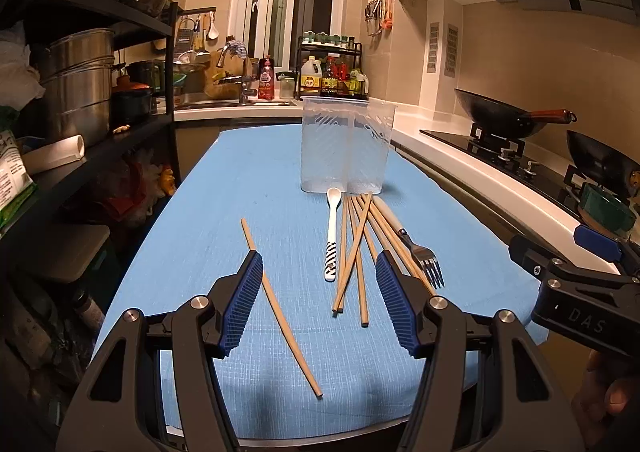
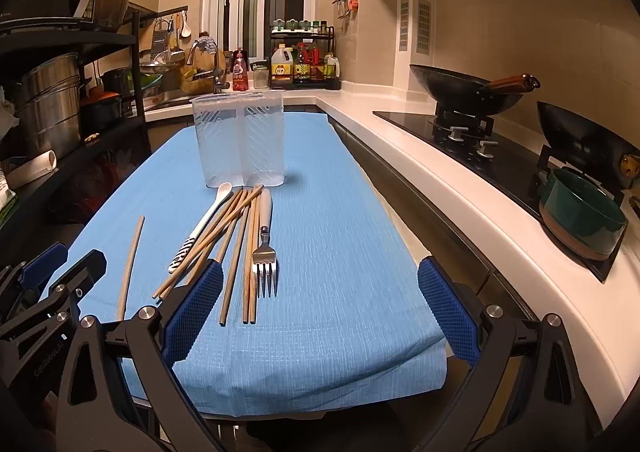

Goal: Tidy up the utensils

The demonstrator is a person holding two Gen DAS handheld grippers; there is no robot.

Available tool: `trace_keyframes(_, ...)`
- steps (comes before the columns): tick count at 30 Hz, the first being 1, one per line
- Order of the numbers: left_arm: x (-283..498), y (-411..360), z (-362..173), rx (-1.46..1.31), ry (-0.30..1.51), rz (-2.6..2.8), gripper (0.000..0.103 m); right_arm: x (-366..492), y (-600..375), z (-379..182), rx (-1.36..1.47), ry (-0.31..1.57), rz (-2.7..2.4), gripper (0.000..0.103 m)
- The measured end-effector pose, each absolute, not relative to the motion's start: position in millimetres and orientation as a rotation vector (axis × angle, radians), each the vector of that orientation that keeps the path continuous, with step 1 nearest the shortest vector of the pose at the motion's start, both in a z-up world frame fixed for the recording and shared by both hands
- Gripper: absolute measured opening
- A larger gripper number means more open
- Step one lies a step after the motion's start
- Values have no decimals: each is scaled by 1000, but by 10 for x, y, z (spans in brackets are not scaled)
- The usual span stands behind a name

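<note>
Both grippers hover low over the near end of the blue cloth (image 1: pixel 248 180), nothing held.

Left gripper (image 1: pixel 319 304): jaws wide apart, empty. Its blue pads (image 1: pixel 242 300) straddle the near part of the utensil pile; a lone chopstick (image 1: pixel 276 304) lies on the cloth just beside the left pad, running from far-left to near-centre, well apart from the others.

Right gripper (image 2: pixel 320 310): jaws spread even wider, empty, w/ bare cloth between them. Its left pad (image 2: pixel 192 308) sits over the near ends of the chopstick bundle (image 2: pixel 236 248); the fork (image 2: pixel 265 248) lies just right of that pad, tines toward the camera, pale handle pointing far.

Utensils are all loose on the cloth, mid-table, near side of the holder:
- Chopstick bundle fanned out, far ends close together by the holder's base, near ends spread.
- White spoon (image 1: pixel 333 228) w/ black-striped handle on the left edge of the bundle, bowl at the far end, close to the holder.
- Fork on the right edge.

Clear plastic utensil holder (image 1: pixel 347 144) stands upright at the far part of the cloth, two compartments side by side, no utensils seen inside.

Bkgd: white counter (image 2: pixel 400 148) along the right w/ a black wok (image 2: pixel 468 92) on the stove and a green pot (image 2: pixel 580 208) nearer; black shelf rack (image 1: pixel 100 52) w/ steel pots on the left; sink and bottles at the far end.
</note>
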State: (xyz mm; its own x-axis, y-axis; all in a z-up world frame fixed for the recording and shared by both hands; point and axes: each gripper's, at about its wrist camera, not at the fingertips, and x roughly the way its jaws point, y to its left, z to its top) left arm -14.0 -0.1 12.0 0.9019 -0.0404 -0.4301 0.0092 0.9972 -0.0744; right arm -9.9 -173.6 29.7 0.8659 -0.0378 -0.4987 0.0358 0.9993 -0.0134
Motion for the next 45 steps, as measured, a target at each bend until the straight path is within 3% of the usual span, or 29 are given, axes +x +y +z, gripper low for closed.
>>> trace_keyframes(45,-209,11,168,-79,399,-50,58,-154,-1642,404,-6,502,-27,95)
